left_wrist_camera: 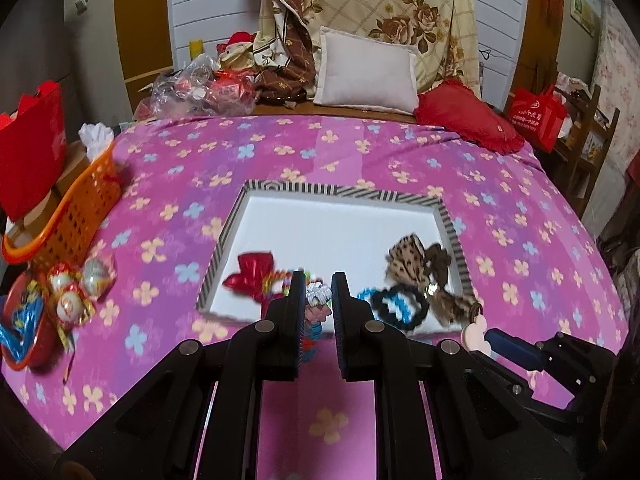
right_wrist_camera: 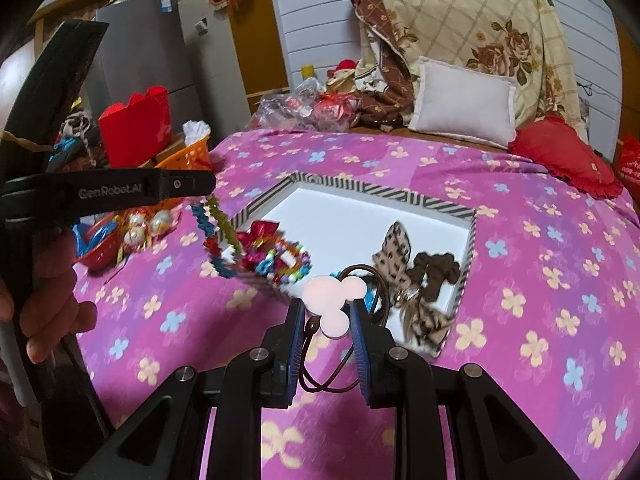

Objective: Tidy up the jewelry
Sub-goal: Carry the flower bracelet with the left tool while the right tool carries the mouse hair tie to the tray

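The pink mouse-head hair tie point(right_wrist_camera: 332, 304) sits pinched in the right gripper point(right_wrist_camera: 325, 312) over the near rim of the striped tray point(right_wrist_camera: 384, 194); its loose elastic loop could snag the leopard bow point(right_wrist_camera: 394, 258) there. The left gripper point(left_wrist_camera: 316, 300) is closed on a dangling beaded strand point(right_wrist_camera: 218, 236), which may swing and catch the red bow point(left_wrist_camera: 252, 274)

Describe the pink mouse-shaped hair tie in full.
The hair tie has a flat, matte pale-pink charm: one round disc with smaller round lobes, like a mouse head. A thin dark elastic loop hangs from it toward the camera. It sits between the right gripper jaws, above the bedspread, just before the tray. Whether the jaws pinch it is unclear.
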